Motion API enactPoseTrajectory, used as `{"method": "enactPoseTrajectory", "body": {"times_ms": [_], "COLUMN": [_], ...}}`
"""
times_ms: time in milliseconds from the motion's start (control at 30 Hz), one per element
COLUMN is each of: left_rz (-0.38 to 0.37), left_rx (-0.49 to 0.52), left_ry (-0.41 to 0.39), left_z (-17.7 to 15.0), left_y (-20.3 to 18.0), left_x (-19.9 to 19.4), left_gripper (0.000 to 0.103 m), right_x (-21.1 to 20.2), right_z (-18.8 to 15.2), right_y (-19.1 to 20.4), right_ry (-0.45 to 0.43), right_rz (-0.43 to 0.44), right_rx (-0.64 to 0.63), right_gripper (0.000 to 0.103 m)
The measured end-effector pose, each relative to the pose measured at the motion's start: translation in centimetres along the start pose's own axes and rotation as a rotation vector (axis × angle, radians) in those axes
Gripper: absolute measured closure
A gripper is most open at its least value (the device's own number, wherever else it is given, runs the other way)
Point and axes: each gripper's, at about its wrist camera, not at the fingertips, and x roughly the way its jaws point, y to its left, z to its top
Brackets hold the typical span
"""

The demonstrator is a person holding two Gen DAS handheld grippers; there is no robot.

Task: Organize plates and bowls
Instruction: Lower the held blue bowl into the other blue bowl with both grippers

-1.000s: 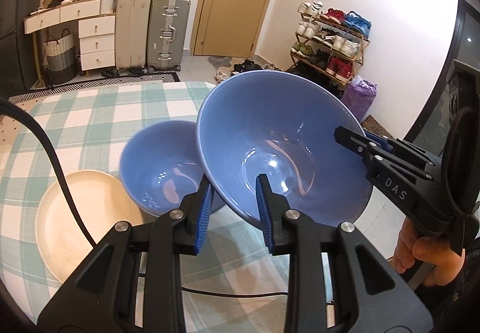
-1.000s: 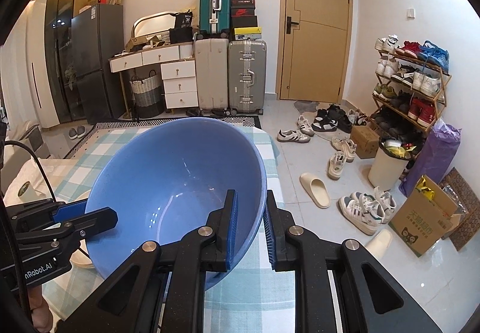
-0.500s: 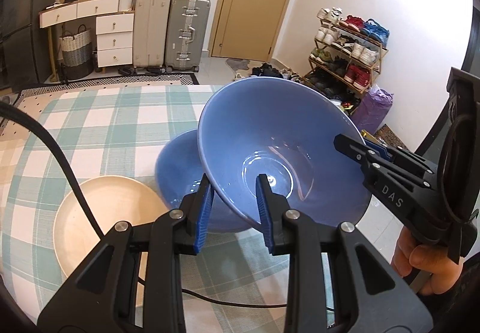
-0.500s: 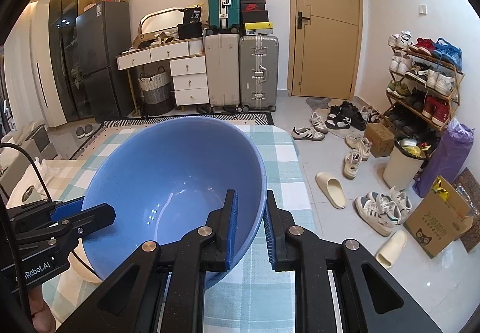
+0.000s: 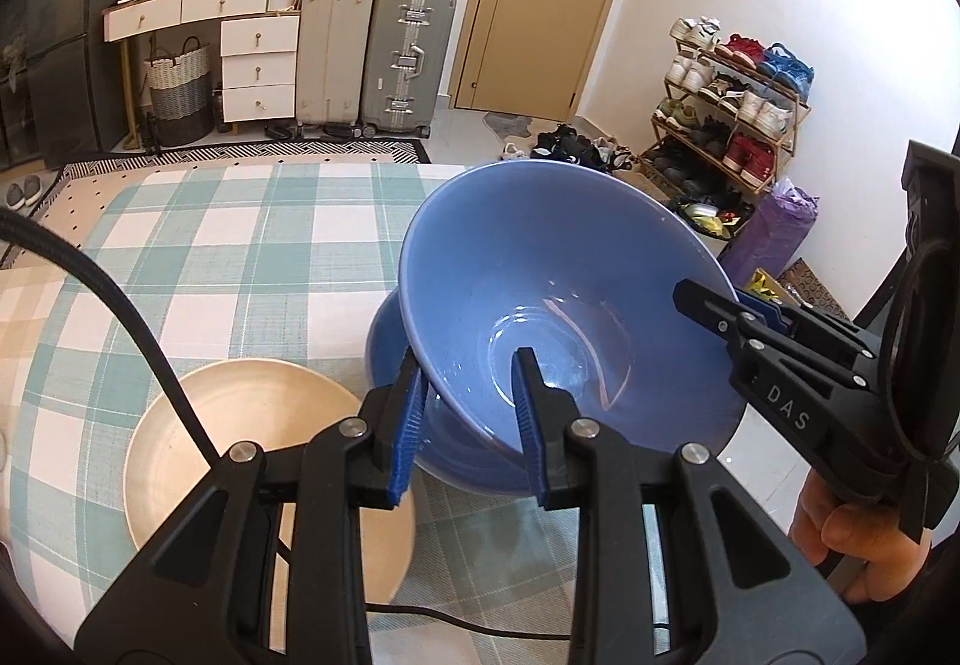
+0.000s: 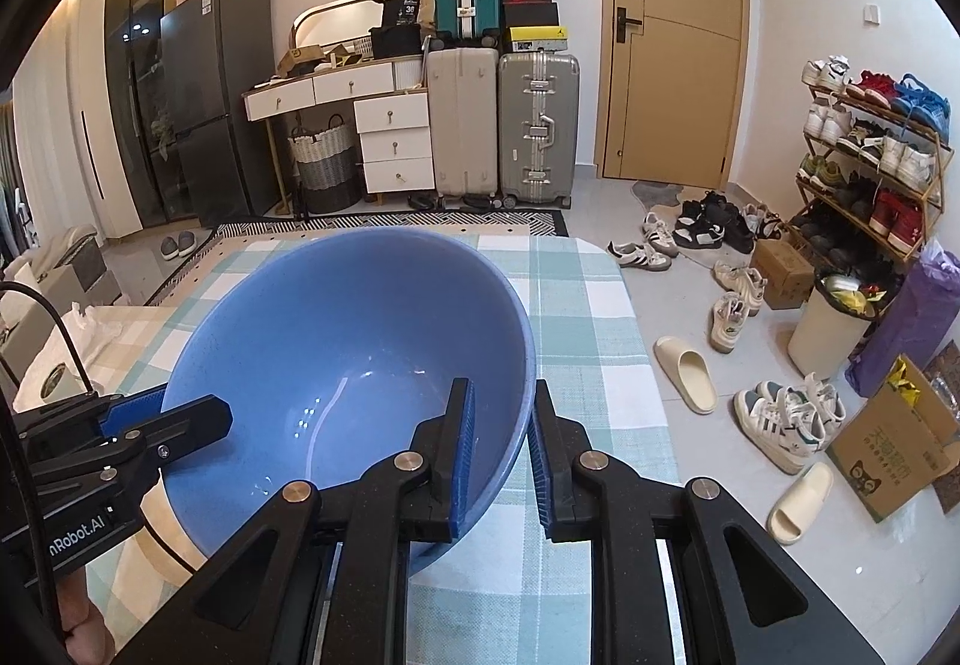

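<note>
Blue bowl, left wrist view: big blue bowl is tilted, up off the table, empty inside, only light glare on the glaze.
Left gripper: I have it nearly closed, pinching the near rim of the big blue bowl, one pad inside, one outside.
Right gripper: it comes in from the right edge and clamps the far-right rim of the same bowl; a hand holds its grip.
Second bowl: smaller blue one sits on the table right under the held bowl, mostly hidden; can't tell if it holds anything, can't tell if the two touch.
Cream plate: flat on the table, left of the bowls, empty, a black cable crossing over it.
Blue bowl, right wrist view: big blue bowl fills the middle, empty.
Right gripper here: almost fully closed on the bowl's right rim.
Left gripper here: its pads grip the left rim.
Progress: my guess, mid-stack; bowl lined up over the smaller one, not set down yet.
Left to do: lower it, release both, then sort the plate.
</note>
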Motion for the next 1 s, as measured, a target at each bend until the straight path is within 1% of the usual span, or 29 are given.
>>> {"method": "enactPoseTrajectory", "body": {"times_ms": [233,333,567,1000], "left_rz": [0.027,0.037,0.072,0.101], "left_rx": [-0.004,-0.002,0.009,0.027], "left_ry": [0.008,0.018,0.032,0.059], "left_z": [0.4,0.4,0.0,-0.9], "left_y": [1.6,2.1,2.5,3.6], "left_x": [3.0,4.3,6.7,10.7], "left_gripper": [0.078,0.078,0.078,0.078], "right_x": [2.1,2.8,4.8,6.8], "right_z": [-0.4,-0.3,-0.6,-2.1], "right_y": [0.7,0.4,0.3,0.7], "right_ry": [0.031,0.042,0.079,0.124], "right_rz": [0.008,0.007,0.004,-0.018], "right_rx": [-0.007,-0.010,-0.010,-0.035], "right_gripper": [0.085,0.085,0.085,0.084]}}
